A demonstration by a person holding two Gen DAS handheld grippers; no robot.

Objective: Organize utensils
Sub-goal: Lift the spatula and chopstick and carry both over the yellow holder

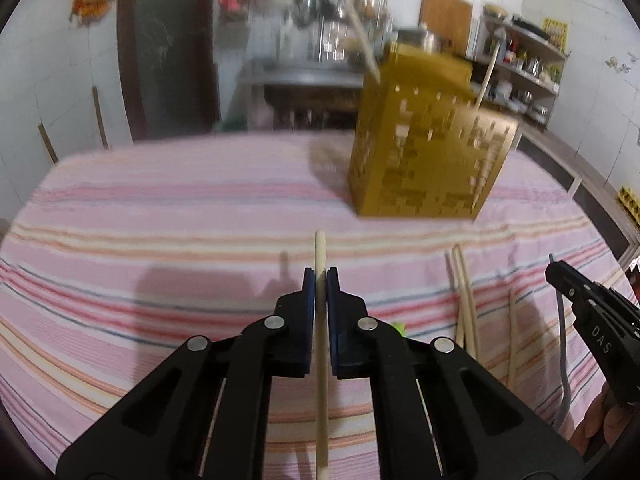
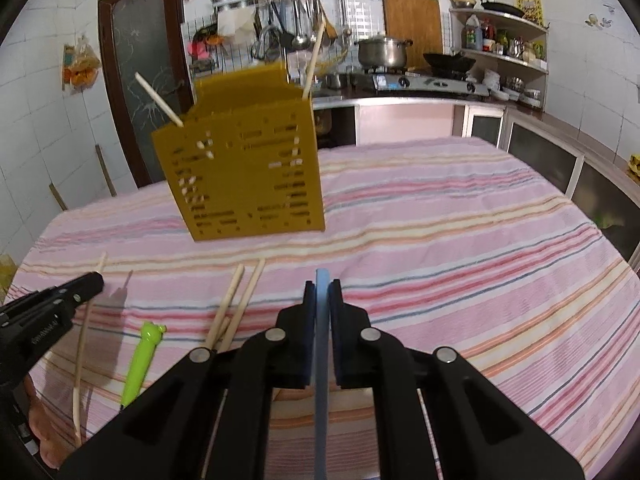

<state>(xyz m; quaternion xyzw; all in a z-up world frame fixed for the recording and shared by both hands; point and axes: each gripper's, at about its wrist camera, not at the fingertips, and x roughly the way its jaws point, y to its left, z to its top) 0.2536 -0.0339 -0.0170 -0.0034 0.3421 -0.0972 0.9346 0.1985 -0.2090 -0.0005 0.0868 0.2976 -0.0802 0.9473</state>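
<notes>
you are partway through. the tall mustard-yellow perforated plastic utensil holder point(image 2: 244, 172) stands on the pink striped tablecloth point(image 2: 440, 220), toward its far side, and it already has two pale wooden chopsticks in it: one leaning chopstick point(image 2: 158, 99) pokes out at its left corner, one upright chopstick point(image 2: 314, 60) at its right. those count as done.

your left gripper point(image 1: 320, 280) is clenched on a single pale wooden chopstick point(image 1: 321, 360), which runs lengthwise between the blue pads and sticks out just past the tips. it hangs above the cloth, short of the holder, so this one is lifted but not yet dropped in.

your right gripper point(image 2: 322, 284) is clamped on a thin light-blue flat-handled utensil point(image 2: 321, 360), also lying along the jaws with its end showing past the tips. what kind of utensil it is, you cannot tell from here. it too is near the holder but not over it.

still lying on the cloth between your two grippers: a loose pair of pale wooden chopsticks point(image 2: 236, 304) side by side, a lime-green plastic utensil with a frog-shaped end point(image 2: 142, 360), and another thin pale stick point(image 1: 512, 340) beside them.

so by my reckoning two pieces are in, two are in hand, and at least four remain on the table.
</notes>
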